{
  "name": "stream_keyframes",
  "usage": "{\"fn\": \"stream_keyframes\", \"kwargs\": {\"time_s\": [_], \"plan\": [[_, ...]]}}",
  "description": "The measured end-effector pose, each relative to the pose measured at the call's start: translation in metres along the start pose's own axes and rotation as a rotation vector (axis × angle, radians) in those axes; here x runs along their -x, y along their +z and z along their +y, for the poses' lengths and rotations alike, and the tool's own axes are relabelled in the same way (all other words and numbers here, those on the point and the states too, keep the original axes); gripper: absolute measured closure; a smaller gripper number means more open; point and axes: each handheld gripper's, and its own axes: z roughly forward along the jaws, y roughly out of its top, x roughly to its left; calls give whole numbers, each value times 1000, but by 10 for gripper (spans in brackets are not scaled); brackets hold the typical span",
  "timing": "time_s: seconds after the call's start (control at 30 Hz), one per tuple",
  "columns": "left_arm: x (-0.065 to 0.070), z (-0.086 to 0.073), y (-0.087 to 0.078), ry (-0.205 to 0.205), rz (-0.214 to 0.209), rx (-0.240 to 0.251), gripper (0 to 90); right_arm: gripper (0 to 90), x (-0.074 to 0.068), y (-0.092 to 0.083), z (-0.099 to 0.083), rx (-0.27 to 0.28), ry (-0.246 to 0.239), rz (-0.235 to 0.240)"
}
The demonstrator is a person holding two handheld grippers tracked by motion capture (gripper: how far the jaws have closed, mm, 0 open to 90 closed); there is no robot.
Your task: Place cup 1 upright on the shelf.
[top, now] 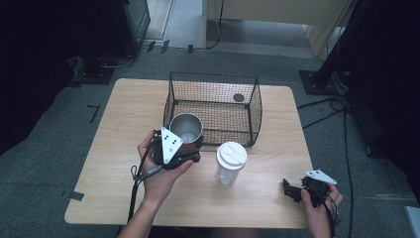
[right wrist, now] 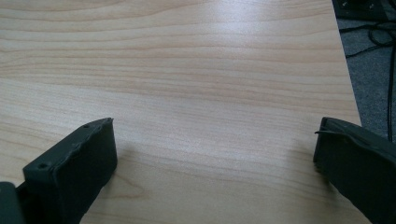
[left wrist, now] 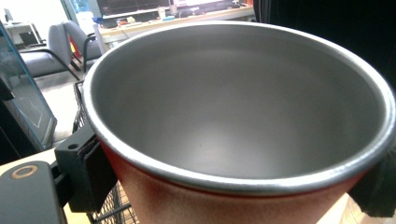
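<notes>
A red metal cup [top: 185, 130] with a bare steel inside is held just above the table's middle, close to the front wall of a black wire basket [top: 214, 77]. My left gripper [top: 193, 146] is shut on the cup's side. In the left gripper view the cup [left wrist: 233, 107] is empty, with a jaw pressed on each side of its red wall. My right gripper [top: 291, 189] rests near the front right corner of the table, open with nothing between its fingers. In the right gripper view the right gripper [right wrist: 215, 163] has bare wood under it.
A clear plastic cup with a white lid [top: 231, 161] stands upright to the right of the red cup, in front of the basket. The wooden table [top: 124, 124] has open room at the left and front. Cables lie on the floor at right.
</notes>
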Motion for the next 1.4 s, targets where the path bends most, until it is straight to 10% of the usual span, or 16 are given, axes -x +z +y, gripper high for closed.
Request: {"fn": "stream_keyframes", "kwargs": {"time_s": [0.83, 1.4], "plan": [[-17, 28, 35, -61, 44, 118, 82, 0, 0, 0, 0, 1, 0, 0], [-35, 26, 92, -103, 78, 74, 82, 0, 0, 0, 0, 1, 1, 0]]}}
